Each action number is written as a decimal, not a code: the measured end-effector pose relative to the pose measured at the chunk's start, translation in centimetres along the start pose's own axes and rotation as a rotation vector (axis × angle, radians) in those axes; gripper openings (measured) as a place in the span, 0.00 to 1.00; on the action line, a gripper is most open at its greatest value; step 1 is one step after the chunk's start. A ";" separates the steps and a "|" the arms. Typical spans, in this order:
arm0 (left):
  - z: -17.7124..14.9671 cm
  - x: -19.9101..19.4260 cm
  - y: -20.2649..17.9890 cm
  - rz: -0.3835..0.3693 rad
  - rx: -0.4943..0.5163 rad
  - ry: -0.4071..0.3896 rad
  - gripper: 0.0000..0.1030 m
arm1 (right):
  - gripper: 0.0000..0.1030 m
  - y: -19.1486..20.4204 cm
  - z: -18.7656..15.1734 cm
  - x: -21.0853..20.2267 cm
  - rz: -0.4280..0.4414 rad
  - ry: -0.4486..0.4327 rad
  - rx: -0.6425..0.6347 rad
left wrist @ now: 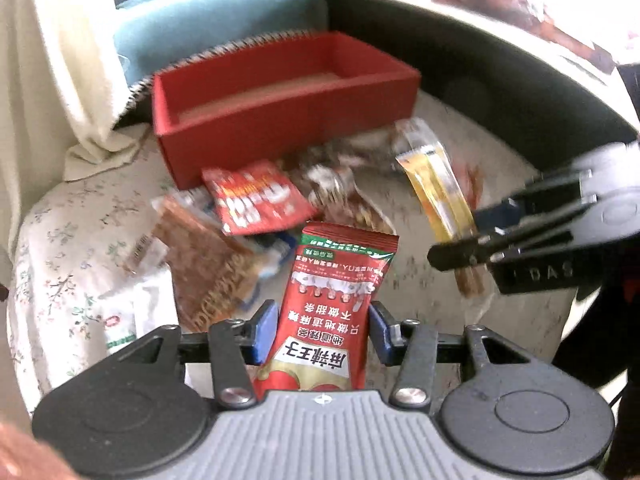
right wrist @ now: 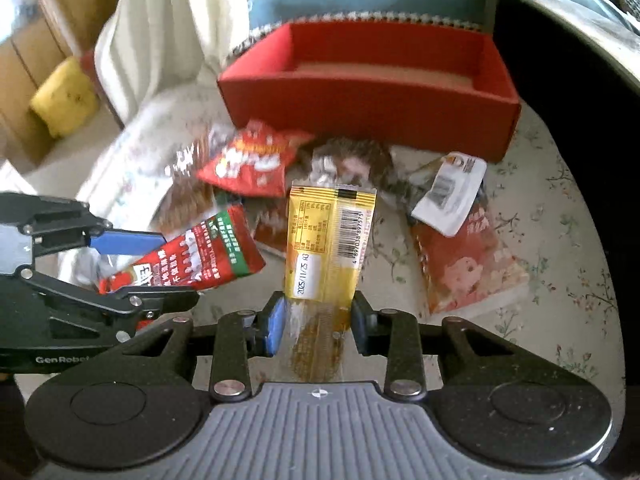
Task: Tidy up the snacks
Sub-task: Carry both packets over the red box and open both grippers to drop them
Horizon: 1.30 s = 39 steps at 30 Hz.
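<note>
left gripper [left wrist: 324, 330] pinches a red-and-green foil snack sachet [left wrist: 336, 312], lifted clear of the pile | right gripper [right wrist: 318, 322] pinches a long yellow snack packet [right wrist: 330, 240] with a barcode | loose packets [right wrist: 256, 160] lie on the floral cloth [right wrist: 560, 216] beyond | open red cardboard box [right wrist: 372, 100] stands farthest, nothing visible inside

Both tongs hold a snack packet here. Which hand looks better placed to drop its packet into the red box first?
Probably the right: its tongs grip the yellow packet, pointing almost straight at the open red cardboard box. The left tongs' red packet has loose packets ahead.
</note>
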<state>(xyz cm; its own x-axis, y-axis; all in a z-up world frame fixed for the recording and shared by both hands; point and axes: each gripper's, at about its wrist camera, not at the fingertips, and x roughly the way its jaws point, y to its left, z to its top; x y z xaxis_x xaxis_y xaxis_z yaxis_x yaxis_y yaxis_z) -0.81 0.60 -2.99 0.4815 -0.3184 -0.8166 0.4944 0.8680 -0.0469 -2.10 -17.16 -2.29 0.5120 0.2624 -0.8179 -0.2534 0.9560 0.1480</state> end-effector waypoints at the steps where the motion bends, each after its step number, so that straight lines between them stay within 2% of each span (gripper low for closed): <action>1: 0.2 -0.4 0.1 -0.004 -0.014 -0.015 0.40 | 0.40 -0.1 0.1 -0.2 0.004 -0.011 0.009; 6: 1.0 -0.9 0.3 0.003 -0.060 -0.060 0.40 | 0.40 -0.1 0.5 -0.2 0.006 -0.035 0.023; 10: 2.1 -0.9 0.7 0.020 -0.093 -0.085 0.40 | 0.40 0.0 1.2 -0.8 0.020 -0.088 0.027; 15: 4.0 -1.4 1.7 0.064 -0.131 -0.127 0.40 | 0.40 -0.3 3.1 -1.1 0.029 -0.153 0.039; 20: 6.8 -0.6 2.9 0.073 -0.160 -0.168 0.39 | 0.40 -1.0 4.9 -0.4 0.021 -0.173 0.052; 29: 12.6 2.5 4.5 0.092 -0.171 -0.208 0.39 | 0.40 -2.9 11.1 1.0 0.006 -0.243 0.100; 35: 16.5 6.3 6.7 0.137 -0.202 -0.199 0.39 | 0.39 -4.4 15.8 4.4 -0.021 -0.242 0.119; 39: 17.6 8.4 7.9 0.184 -0.204 -0.192 0.39 | 0.38 -5.2 17.7 7.0 -0.033 -0.235 0.124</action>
<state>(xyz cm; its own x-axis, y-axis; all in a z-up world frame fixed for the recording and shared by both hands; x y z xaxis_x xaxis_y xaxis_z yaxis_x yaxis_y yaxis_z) 19.91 -1.88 -0.04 0.6861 -0.1987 -0.6998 0.2408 0.9698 -0.0393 17.31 -17.95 1.07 0.6986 0.2403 -0.6740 -0.1387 0.9695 0.2019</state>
